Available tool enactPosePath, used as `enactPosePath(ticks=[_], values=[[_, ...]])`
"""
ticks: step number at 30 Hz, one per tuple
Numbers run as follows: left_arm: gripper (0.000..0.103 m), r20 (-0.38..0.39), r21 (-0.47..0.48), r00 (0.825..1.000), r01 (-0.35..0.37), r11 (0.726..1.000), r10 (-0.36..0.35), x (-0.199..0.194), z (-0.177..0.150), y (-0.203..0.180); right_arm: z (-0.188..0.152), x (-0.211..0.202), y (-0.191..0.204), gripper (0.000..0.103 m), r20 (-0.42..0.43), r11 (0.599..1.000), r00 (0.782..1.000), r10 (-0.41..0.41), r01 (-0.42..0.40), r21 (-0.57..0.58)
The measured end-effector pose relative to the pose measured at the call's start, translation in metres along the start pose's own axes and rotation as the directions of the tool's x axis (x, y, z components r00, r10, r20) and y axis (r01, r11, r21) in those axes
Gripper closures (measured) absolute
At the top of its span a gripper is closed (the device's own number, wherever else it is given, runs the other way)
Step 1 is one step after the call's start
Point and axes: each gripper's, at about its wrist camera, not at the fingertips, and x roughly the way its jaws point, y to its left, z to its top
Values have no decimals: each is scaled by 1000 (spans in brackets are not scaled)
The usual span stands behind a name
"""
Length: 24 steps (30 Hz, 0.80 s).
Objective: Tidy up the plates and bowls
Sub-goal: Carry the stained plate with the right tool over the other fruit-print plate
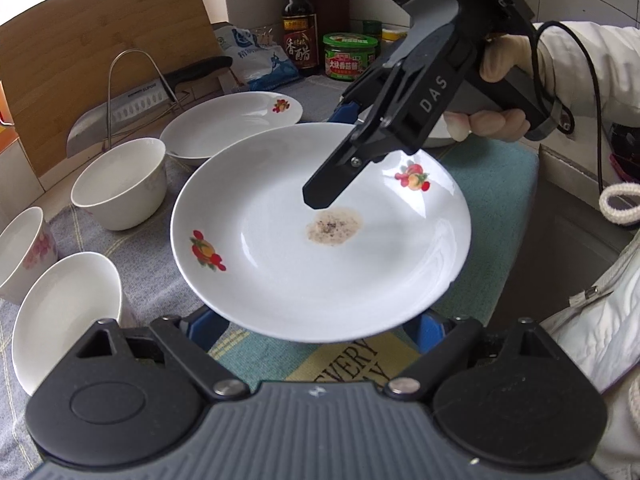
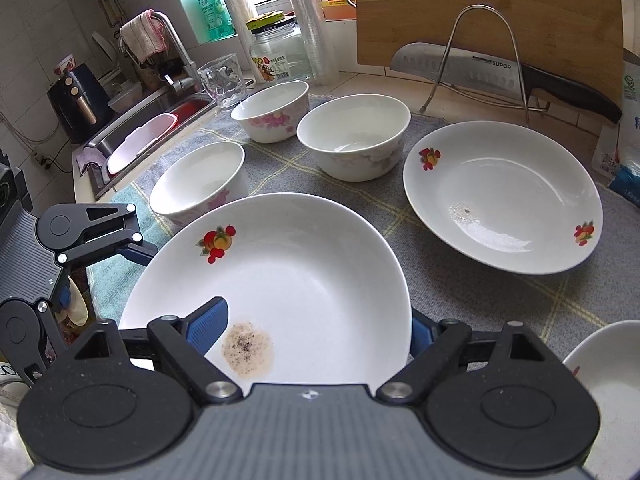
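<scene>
A white plate with fruit prints and a brown stain (image 1: pixel 320 248) hangs above the cloth; it fills the near half of the right wrist view (image 2: pixel 304 280). My right gripper (image 2: pixel 316 328) straddles its rim, one blue finger (image 2: pixel 208 324) over the inside and one under, shut on it; it shows in the left wrist view (image 1: pixel 340 160). My left gripper (image 1: pixel 320 326) sits wide open under the plate's near edge. A second fruit-print plate (image 2: pixel 504 196) lies on the cloth at the right. Three white bowls (image 2: pixel 354 142) (image 2: pixel 272 114) (image 2: pixel 200 182) stand behind.
A cleaver (image 2: pixel 472 70) rests in a wire rack (image 2: pixel 486 46) against a wooden board. Another white dish (image 2: pixel 604 376) is at the right edge. A sink and tap (image 2: pixel 160 96) are at the left. Vinegar bottle (image 1: pixel 298 20) and jar (image 1: pixel 350 56) stand at the back.
</scene>
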Motion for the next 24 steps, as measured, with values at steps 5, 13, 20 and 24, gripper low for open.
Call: enactPosePath(ticks=[5, 13, 20, 24], values=[[11, 7, 33, 999, 33, 999, -33, 10, 15, -6, -8, -15, -11, 10, 18, 999, 999, -36, 35, 30], [11, 17, 103, 995, 92, 990, -94, 30, 41, -19, -27, -45, -33, 10, 48, 991, 993, -105, 100, 94], [11, 18, 163, 987, 153, 975, -158, 51, 65, -31, -47, -71, -53, 10, 66, 974, 983, -171, 159, 162], [11, 17, 197, 981, 184, 963, -191, 64, 79, -37, -57, -85, -63, 10, 74, 962, 975, -208, 190, 198]])
